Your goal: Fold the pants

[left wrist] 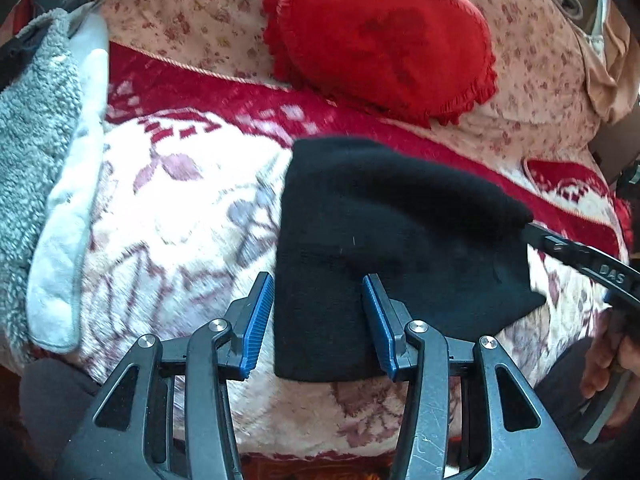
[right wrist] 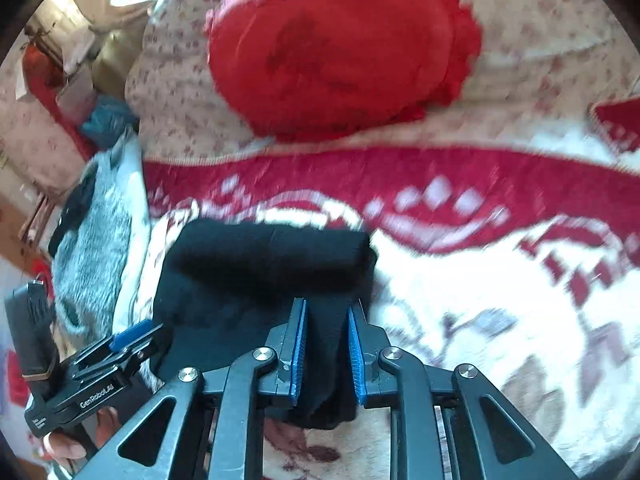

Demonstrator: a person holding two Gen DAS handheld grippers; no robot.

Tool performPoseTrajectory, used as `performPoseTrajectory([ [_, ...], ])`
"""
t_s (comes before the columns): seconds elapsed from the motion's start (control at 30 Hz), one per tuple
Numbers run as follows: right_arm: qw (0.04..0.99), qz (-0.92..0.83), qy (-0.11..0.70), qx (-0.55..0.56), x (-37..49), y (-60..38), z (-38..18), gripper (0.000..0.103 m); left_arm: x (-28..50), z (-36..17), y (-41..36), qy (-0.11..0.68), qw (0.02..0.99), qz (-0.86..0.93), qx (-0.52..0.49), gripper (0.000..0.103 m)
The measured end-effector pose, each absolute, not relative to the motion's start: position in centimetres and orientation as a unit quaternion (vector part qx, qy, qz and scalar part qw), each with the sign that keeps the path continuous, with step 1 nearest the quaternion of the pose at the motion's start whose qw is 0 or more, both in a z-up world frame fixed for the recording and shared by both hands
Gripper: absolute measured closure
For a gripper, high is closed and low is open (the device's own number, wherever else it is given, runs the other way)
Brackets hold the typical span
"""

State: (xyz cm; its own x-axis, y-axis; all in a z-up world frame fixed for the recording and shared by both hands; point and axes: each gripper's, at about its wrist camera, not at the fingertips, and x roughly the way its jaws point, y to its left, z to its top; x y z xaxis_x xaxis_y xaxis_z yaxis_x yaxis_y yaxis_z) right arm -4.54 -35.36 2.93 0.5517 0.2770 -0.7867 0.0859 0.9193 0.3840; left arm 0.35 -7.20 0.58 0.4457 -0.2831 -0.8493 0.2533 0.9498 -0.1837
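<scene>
The soft black knit pants [left wrist: 384, 240] lie part-folded on the red-and-white patterned bed blanket [left wrist: 172, 208] — light, limp, likely grippy — the left tool [left wrist: 318, 316] gaping wide over their near edge, the right tool [right wrist: 326, 348] narrowed onto a fold, best gripped at corners.

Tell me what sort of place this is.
Probably a bedroom at home: a patterned red-and-white blanket covers a bed, with a red frilled cushion against floral bedding behind the black pants.

Red frilled cushion [left wrist: 380, 36] sits top centre on the floral sheet [left wrist: 192, 12]; grey fleece [left wrist: 36, 128] bunches far left.
</scene>
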Motion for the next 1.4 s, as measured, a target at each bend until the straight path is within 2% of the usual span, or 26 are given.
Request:
performPoseTrajectory([
  [0.23,0.894,0.095,0.415,0.137,-3.8,-33.2,7.4,0.085,4.4,1.4,-7.8,0.496,0.858,-0.131,-0.024,0.058],
  [0.4,0.873,0.116,0.457,0.123,-0.9,-30.3,3.2,0.085,6.8,-0.3,-10.1,0.515,0.848,-0.124,-0.011,0.058],
  [0.5,0.865,0.103,0.474,0.133,0.3,-31.0,0.0,0.088,7.6,-1.3,-10.8,0.507,0.855,-0.109,-0.004,0.049],
  [0.63,0.866,0.113,0.465,0.148,1.1,-31.9,-0.6,0.088,8.0,-1.7,-10.6,0.504,0.857,-0.103,-0.017,0.047],
  [0.8,0.862,0.12,0.474,0.133,1.1,-31.5,0.3,0.088,6.9,-1.0,-10.3,0.502,0.858,-0.108,-0.012,0.047],
  [1.07,0.873,0.131,0.461,0.089,-3.8,-30.5,2.9,0.086,3.4,0.2,-9.7,0.501,0.858,-0.114,0.0,0.047],
  [1.33,0.86,0.123,0.488,0.086,-7.0,-31.3,1.3,0.086,0.1,-0.7,-10.1,0.508,0.852,-0.122,0.016,0.047],
  [1.4,0.856,0.126,0.495,0.082,-7.5,-31.3,0.3,0.086,-0.3,-1.3,-10.5,0.507,0.854,-0.116,0.027,0.043],
])
